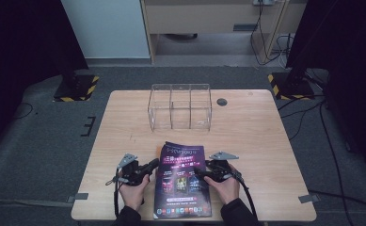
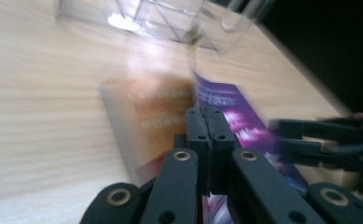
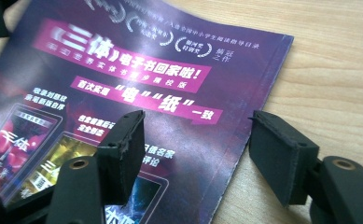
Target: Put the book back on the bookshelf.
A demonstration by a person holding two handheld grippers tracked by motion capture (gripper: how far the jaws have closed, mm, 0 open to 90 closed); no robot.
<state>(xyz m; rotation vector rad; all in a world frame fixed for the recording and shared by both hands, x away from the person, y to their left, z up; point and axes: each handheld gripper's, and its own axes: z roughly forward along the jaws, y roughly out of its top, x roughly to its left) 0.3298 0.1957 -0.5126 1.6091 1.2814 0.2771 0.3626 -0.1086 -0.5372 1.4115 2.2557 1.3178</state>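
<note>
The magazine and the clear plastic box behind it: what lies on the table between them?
Nothing. In the high view, only bare wooden table separates the magazine from the clear box.

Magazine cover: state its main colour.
Dark purple magazine with magenta banners; right gripper view shows it best.

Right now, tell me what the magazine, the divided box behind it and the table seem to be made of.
Magazine: glossy printed paper; the purple cover catches sheen and bends in the right gripper view.
Divided box: clear hard plastic, probably acrylic; the tabletop shows through its walls, edges glint.
Table: light wood-grain surface, matte; likely laminate, though solid wood cannot be ruled out.
</note>
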